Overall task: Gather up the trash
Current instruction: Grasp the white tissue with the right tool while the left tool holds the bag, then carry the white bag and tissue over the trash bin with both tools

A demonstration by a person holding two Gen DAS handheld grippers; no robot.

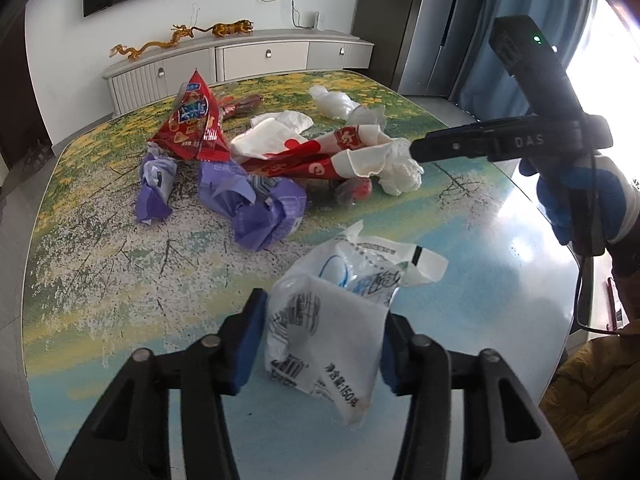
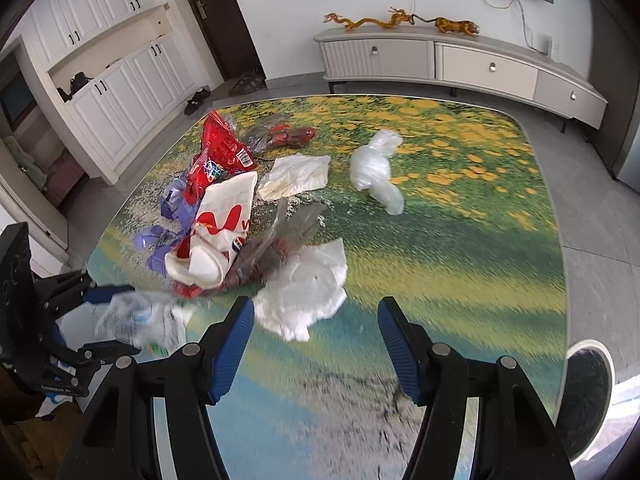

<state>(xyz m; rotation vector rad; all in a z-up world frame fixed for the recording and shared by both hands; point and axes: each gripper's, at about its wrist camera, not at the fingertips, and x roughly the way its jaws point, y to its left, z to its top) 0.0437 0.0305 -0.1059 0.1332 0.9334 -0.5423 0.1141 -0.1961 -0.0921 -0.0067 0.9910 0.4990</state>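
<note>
Trash wrapper [image 1: 328, 332] clamped in left tool [image 1: 320, 344], right tool [image 2: 316, 344] apart, well inside table edge [image 2: 560, 240].

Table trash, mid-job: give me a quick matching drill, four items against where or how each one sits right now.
Items:
1. clear printed wrapper
2. white tissue
3. red snack bag
4. clear plastic bag

States:
A. lying alone on the yellow flowers
B. between the left gripper's pads
C. just ahead of the open right gripper
D. standing tent-like among the pile

Pairs: 1-B, 2-C, 3-D, 4-A
</note>
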